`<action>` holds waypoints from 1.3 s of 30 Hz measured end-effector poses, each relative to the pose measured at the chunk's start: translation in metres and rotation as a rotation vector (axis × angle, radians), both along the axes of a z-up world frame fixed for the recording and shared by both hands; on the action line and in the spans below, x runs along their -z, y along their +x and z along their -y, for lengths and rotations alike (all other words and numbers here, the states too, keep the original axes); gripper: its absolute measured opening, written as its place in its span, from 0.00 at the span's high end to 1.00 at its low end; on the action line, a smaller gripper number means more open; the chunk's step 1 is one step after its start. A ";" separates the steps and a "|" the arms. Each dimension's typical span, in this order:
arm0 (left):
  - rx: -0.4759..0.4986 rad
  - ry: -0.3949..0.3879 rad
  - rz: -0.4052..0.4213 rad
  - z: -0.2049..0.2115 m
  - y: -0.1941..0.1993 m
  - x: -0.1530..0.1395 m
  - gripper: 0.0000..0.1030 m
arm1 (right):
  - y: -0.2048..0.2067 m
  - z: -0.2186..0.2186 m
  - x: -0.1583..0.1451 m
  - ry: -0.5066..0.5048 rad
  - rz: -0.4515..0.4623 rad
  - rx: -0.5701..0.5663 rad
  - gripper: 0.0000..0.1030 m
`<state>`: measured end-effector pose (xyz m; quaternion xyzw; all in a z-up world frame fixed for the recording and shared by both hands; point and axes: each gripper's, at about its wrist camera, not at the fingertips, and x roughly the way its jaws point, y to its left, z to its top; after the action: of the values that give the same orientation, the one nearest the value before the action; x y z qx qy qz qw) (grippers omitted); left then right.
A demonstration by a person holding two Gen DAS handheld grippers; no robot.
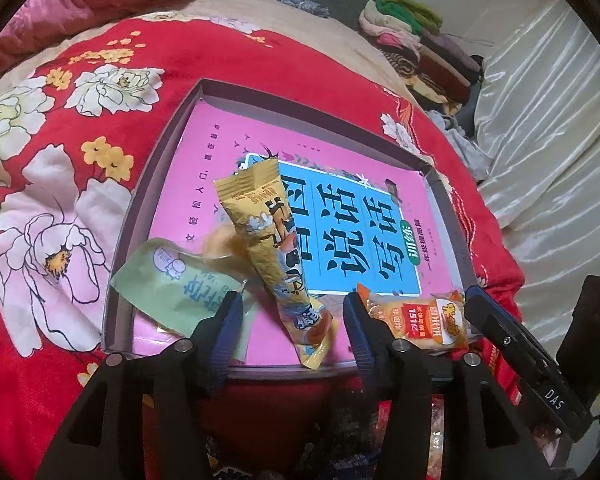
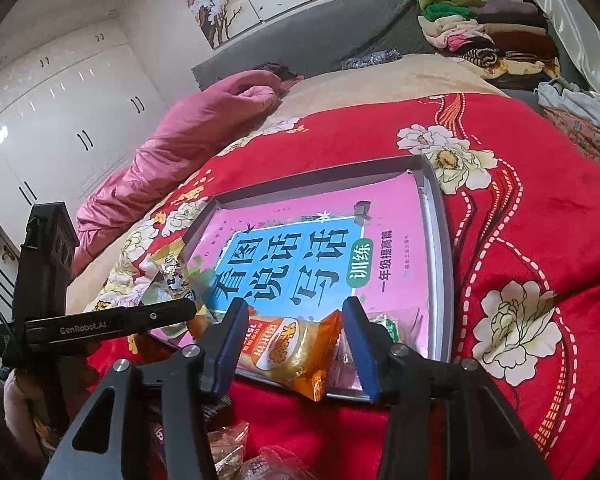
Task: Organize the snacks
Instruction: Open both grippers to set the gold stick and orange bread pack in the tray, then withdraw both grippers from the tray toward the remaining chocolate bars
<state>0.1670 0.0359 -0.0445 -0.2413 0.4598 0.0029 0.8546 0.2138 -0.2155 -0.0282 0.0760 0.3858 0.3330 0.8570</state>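
A: Yellow foil is what sits between your left fingers: the long yellow snack packet (image 1: 274, 256) stands tilted in the grey tray (image 1: 152, 184), its lower end near your left gripper (image 1: 290, 330) and its top leaning away and to the left over the pink workbook (image 1: 340, 168).

B: Am I holding it?

A: It doesn't look so. Your left gripper is spread wide, and neither blue pad appears to touch the packet. The packet is blurred along its left edge, so I'd judge it is dropping or tipping into the tray.

B: And my right?

A: Your right gripper (image 2: 296, 338) is also spread. The orange snack packet (image 2: 292, 354) lies between its fingers on the tray's near edge, partly overhanging the rim, with no pad pressed to it that I can see.

B: Which way does that one run?

A: Its long axis runs across the gap, finger to finger, more or less along the tray's near rim. Your right hand is plainly nearer to it; from the left wrist view it lies just right of your left fingers.

B: Anything else in there?

A: A pale green packet (image 1: 180, 288) rests over the tray's near left corner, touching your left finger. More wrapped snacks (image 2: 236, 456) lie below your right gripper on the red floral quilt (image 2: 540, 240), outside the tray.
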 end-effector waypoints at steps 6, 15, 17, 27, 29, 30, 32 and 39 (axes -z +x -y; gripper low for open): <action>0.005 0.010 0.015 -0.002 -0.004 -0.008 0.41 | -0.002 0.001 -0.004 0.006 0.015 -0.003 0.48; 0.015 0.020 0.031 -0.007 -0.016 -0.018 0.34 | -0.004 0.002 -0.009 0.011 0.034 -0.009 0.45; 0.014 0.022 0.031 -0.008 -0.019 -0.020 0.34 | -0.006 0.002 -0.010 0.011 0.040 -0.010 0.43; 0.009 0.077 0.028 -0.019 -0.036 -0.024 0.27 | -0.016 0.004 -0.024 0.013 0.120 -0.008 0.37; 0.005 0.088 0.028 -0.020 -0.040 -0.025 0.26 | -0.019 0.004 -0.027 0.016 0.133 -0.014 0.36; 0.005 0.093 0.027 -0.021 -0.042 -0.026 0.26 | -0.020 0.004 -0.028 0.014 0.138 -0.015 0.36; 0.013 0.112 0.025 -0.021 -0.045 -0.026 0.26 | -0.022 0.002 -0.028 0.008 0.143 -0.020 0.36; 0.038 0.172 0.029 -0.019 -0.056 -0.029 0.26 | -0.025 0.003 -0.029 0.002 0.145 -0.022 0.36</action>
<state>0.1113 0.0545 -0.0152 -0.1580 0.4499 0.0225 0.8787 0.1886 -0.2187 0.0004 0.0485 0.3232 0.3472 0.8790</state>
